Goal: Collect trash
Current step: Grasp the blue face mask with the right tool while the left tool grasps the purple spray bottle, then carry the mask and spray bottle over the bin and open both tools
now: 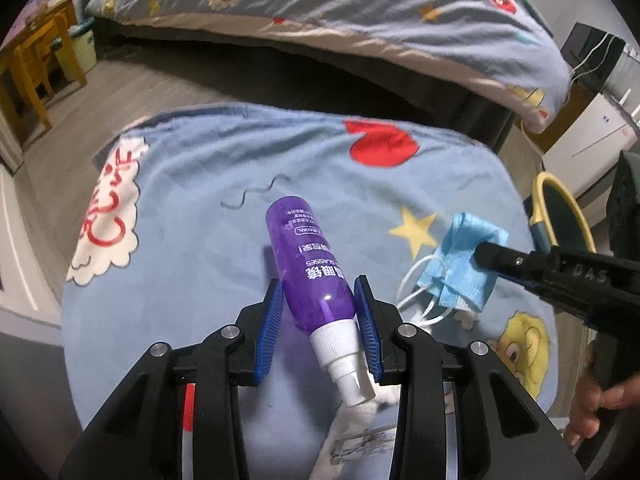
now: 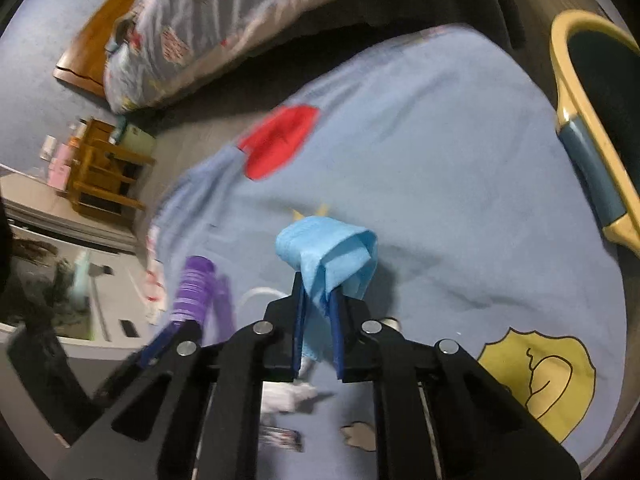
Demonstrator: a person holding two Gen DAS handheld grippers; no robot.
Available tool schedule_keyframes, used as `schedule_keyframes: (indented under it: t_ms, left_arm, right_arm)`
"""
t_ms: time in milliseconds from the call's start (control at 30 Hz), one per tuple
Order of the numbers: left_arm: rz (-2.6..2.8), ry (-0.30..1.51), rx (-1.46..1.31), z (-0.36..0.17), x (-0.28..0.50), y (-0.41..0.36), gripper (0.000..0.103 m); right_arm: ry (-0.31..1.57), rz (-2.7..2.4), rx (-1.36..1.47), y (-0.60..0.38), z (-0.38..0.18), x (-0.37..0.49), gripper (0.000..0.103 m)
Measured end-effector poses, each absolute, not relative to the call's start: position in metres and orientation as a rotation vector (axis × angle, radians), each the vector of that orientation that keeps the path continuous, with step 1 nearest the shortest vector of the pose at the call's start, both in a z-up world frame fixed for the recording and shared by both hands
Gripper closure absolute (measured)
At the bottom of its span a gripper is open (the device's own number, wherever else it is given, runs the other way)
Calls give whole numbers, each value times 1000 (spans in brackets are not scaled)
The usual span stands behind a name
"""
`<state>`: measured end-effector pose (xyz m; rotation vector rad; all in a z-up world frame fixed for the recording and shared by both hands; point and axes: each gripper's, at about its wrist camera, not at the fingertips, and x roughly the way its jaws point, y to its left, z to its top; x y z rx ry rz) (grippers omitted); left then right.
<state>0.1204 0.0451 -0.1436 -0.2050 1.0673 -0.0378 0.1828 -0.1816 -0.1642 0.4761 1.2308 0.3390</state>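
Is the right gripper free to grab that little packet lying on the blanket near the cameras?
Probably not yet: the right gripper is shut on the blue face mask, so its jaws are occupied. The packet itself lies uncovered on the blanket.

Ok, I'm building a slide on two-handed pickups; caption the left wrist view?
Left gripper clamps a purple spray bottle while the right gripper pinches a blue face mask.

The left claw (image 1: pixel 318 308) is angled downward, clamped around something; the right claw (image 2: pixel 318 300) is pinched nearly together.
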Motion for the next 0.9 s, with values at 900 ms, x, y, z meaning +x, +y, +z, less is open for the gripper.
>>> schedule_keyframes:
  t_ms: [900]
  left_arm:
    - [-293, 811, 180, -6, 122, -85, 65]
  right_arm:
    - [903, 138, 412, -348, -15, 144, 94]
